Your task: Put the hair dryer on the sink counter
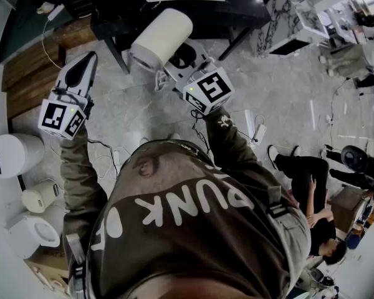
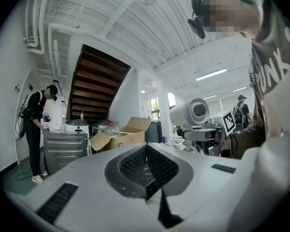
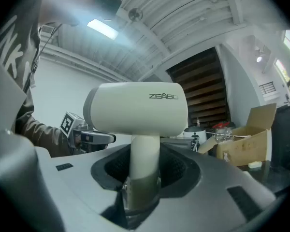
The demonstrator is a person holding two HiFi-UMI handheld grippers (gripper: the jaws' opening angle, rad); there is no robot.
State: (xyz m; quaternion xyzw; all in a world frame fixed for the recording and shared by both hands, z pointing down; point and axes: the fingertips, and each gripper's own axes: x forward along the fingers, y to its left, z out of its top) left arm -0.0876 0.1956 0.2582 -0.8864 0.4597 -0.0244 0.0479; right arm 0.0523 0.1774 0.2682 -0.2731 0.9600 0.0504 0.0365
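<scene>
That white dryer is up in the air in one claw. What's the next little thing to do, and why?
Probably carry the hair dryer toward the sink counter without loosening the right claw. It grips the dryer's handle, the dryer hangs in mid-air over the floor, and no counter shows in any view.

My right claw point(image 3: 144, 175) is smooth, matt grey plastic, and its inner pads point(image 3: 108, 168) are dark and finely ribbed. The hair dryer point(image 3: 135, 108) it grips is cream plastic, smooth with a soft sheen. My left claw point(image 2: 147, 173) has the same matt grey shell. Beyond it are a plain brown cardboard box point(image 2: 118, 138) and dark wooden stairs point(image 2: 99, 83). The floor point(image 1: 287, 86) looks like polished stone.
</scene>
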